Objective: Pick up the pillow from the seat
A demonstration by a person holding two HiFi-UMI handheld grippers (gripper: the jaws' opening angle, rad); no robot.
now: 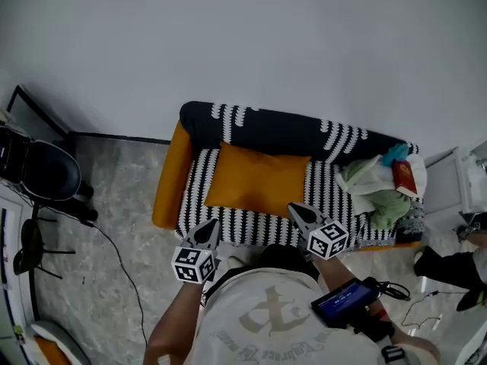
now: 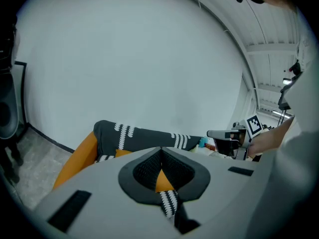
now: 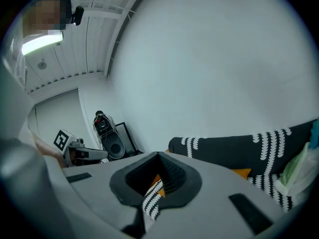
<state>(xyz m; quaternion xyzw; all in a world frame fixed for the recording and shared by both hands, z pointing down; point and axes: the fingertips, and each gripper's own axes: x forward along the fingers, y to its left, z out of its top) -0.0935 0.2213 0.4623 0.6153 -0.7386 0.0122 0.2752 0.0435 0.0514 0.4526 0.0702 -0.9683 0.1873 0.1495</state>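
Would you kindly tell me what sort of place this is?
Probably a plain indoor room furnished as a lounge corner: a patterned sofa with an orange pillow, a bare white wall and a marbled floor.

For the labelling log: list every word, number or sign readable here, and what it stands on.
Nothing can be read for certain.
Shirt: curved lettering, too blurred.
Blue screen: too small to read.
Red packet: print too small.
Marker cubes: square patterns only, no words.
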